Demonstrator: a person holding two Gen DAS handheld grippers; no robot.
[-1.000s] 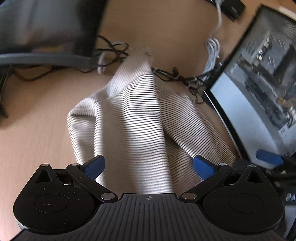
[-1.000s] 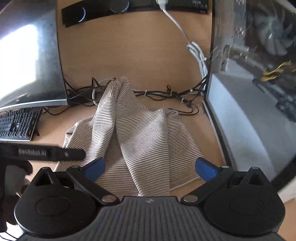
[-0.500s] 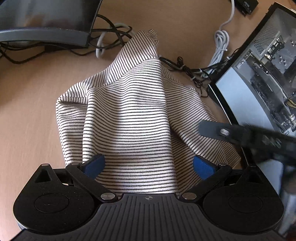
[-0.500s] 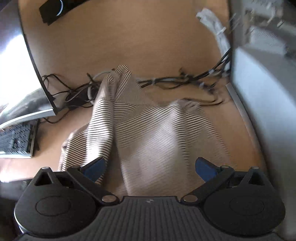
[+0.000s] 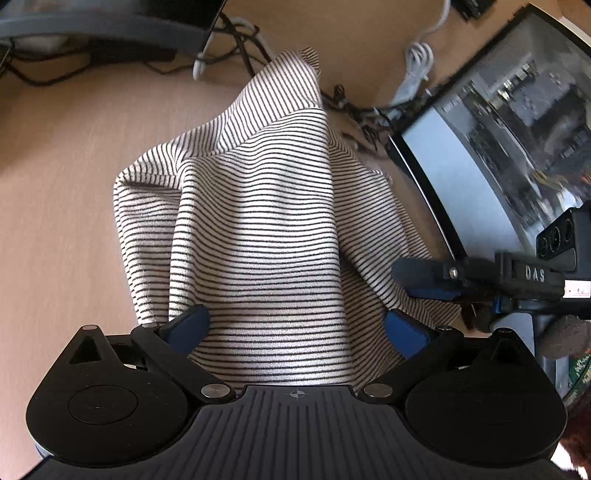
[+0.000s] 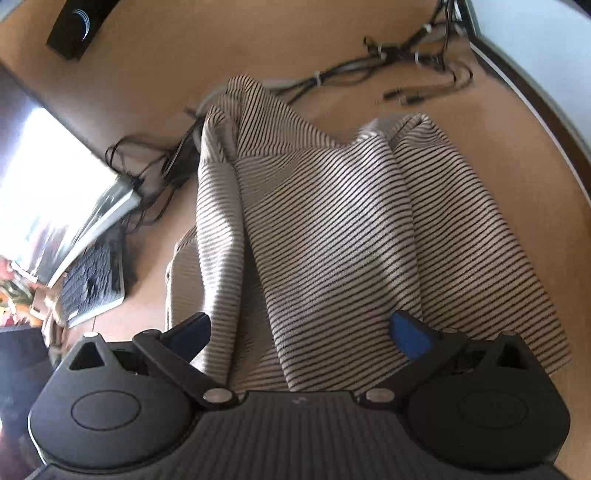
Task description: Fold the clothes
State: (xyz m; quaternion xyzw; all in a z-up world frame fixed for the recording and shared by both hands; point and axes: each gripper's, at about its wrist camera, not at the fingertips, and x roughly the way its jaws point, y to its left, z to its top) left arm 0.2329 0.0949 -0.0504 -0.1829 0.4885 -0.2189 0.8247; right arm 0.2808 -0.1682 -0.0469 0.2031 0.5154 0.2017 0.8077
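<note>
A white garment with thin black stripes (image 5: 258, 229) lies crumpled on the wooden desk (image 5: 62, 177), with raised folds running away from me. It also shows in the right wrist view (image 6: 351, 221). My left gripper (image 5: 297, 326) is open just above the garment's near edge, cloth showing between the blue pads. My right gripper (image 6: 301, 330) is open over the garment's near right part. In the left wrist view the right gripper (image 5: 424, 280) reaches in from the right over the cloth's right edge.
A computer case with a glass side (image 5: 498, 155) stands to the right. A monitor (image 6: 48, 192) and keyboard (image 6: 92, 280) are at the left. Tangled cables (image 6: 388, 70) lie behind the garment. A black speaker bar (image 6: 77, 26) sits at the back.
Both grippers have moved closer over the garment. The right gripper has swung left and tilted, now sitting over the cloth's right edge. Both stay open.
</note>
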